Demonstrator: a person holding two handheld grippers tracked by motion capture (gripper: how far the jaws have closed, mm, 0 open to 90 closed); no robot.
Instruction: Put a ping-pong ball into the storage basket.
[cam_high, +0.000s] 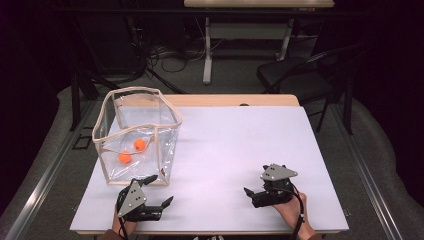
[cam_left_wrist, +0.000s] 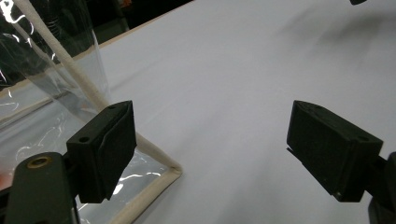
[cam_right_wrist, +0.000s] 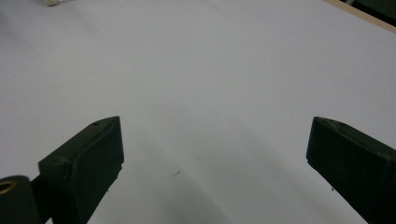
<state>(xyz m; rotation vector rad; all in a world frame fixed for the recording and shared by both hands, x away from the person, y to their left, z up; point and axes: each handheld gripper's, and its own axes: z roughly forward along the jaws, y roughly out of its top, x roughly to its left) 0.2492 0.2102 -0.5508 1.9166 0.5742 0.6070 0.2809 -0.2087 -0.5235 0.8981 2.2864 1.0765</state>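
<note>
A clear plastic bag (cam_high: 111, 102) with cream trim stands open on the left of the white table (cam_high: 240, 145). Two orange balls (cam_high: 139, 144) (cam_high: 124, 157) lie on its floor. My left gripper (cam_high: 160, 190) rests near the table's front edge, just in front of the bag's near right corner, open and empty. In the left gripper view, the left gripper (cam_left_wrist: 210, 116) has the bag's corner trim (cam_left_wrist: 154, 156) beside its left jaw. My right gripper (cam_high: 253, 181) lies at the front right, open, holding nothing. The right gripper view shows the right gripper (cam_right_wrist: 215, 126) over bare white tabletop.
A black chair (cam_high: 295, 75) stands beyond the table's far right corner. Farther back stands another table (cam_high: 257, 4), with cables (cam_high: 170, 55) on the floor beneath it. Wide white surface lies between the two grippers and behind them.
</note>
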